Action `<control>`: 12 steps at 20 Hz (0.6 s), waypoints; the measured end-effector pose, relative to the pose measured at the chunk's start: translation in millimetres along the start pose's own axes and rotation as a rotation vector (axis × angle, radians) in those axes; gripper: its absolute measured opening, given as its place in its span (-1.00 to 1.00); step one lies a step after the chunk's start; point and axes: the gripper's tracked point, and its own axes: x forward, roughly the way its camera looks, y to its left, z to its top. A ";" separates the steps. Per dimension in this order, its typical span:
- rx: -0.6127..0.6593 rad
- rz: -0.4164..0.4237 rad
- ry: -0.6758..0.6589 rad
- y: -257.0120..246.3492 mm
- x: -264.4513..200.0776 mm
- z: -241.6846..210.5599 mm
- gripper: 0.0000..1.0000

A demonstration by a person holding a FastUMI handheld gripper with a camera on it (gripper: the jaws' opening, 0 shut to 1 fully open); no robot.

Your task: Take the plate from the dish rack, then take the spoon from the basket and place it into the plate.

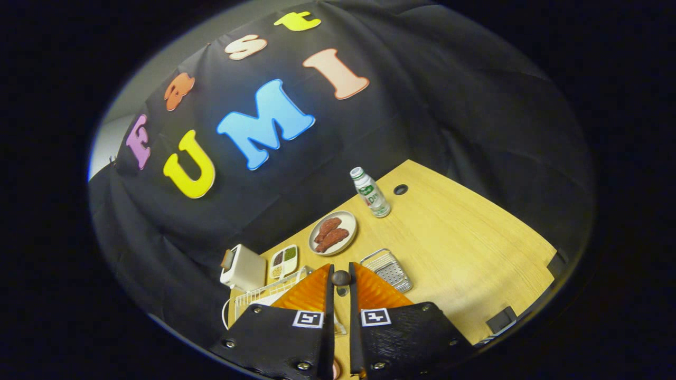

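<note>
Between tongs [340,278] one spoon [340,277], one basket [388,269]

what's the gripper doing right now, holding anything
gripper: nearly closed on a dark round knob-like thing, likely the spoon's end; cannot tell for sure.

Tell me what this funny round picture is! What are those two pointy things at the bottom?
It comes from a camera riding on a gripper, a two-finger grabbing tool a person holds. The pointy things are its fingers, nearly together, with a small dark round thing between their tips; I can't tell what it is. Beyond them is a wooden table with a white wire dish rack, a metal basket, a toaster, a plate of brown food, a sectioned tray and a bottle.
</note>
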 end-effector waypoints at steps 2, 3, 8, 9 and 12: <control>-0.024 0.066 0.048 30.5 -7.8 -20.7 -0.77; -0.039 0.095 0.078 44.9 -9.7 -33.5 -0.77; -0.175 0.202 0.221 102.5 -14.0 -106.2 -0.77; -0.199 0.217 0.249 112.0 -13.7 -121.9 -0.77; -0.267 0.252 0.328 132.3 -10.4 -166.1 -0.77</control>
